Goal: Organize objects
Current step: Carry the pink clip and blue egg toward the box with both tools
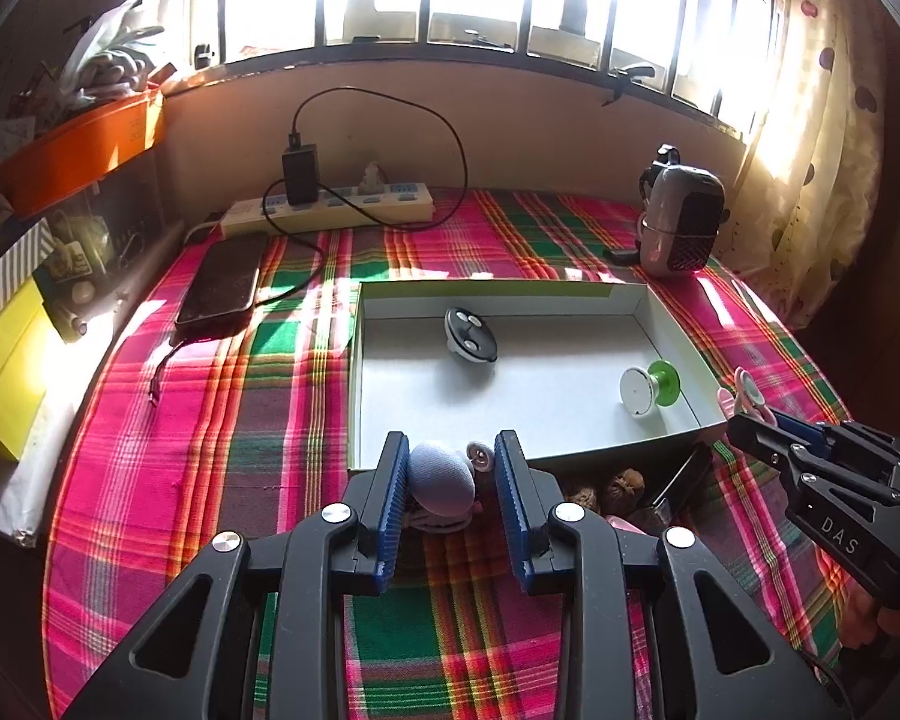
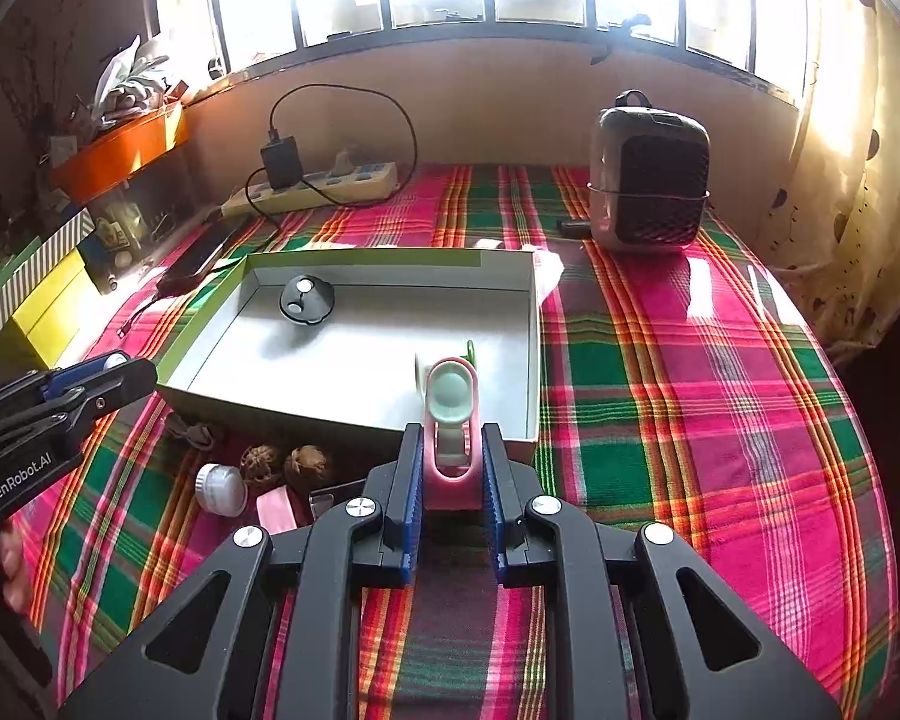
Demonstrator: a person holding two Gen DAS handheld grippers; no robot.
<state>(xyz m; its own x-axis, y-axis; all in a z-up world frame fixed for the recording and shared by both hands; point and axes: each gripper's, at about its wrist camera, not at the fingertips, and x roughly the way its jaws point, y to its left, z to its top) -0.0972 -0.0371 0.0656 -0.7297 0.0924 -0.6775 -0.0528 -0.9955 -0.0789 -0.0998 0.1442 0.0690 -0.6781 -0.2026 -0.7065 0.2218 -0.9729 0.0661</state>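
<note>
Right wrist view, lower centre: right tongs clamp a pink-and-green toy, left tongs hold a grey-blue oval gadget; lift both clear over the box rim before releasing.

The box floor lies mostly bare between the black disc and green-rimmed spool.

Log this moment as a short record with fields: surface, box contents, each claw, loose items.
surface: plaid cloth
box: open white box
in box: black round gadget; green-and-white spool
left claw: shut on a grey-blue oval object
right claw: shut on a pink-and-mint handled item
loose by the box: two walnuts; small white jar
</note>
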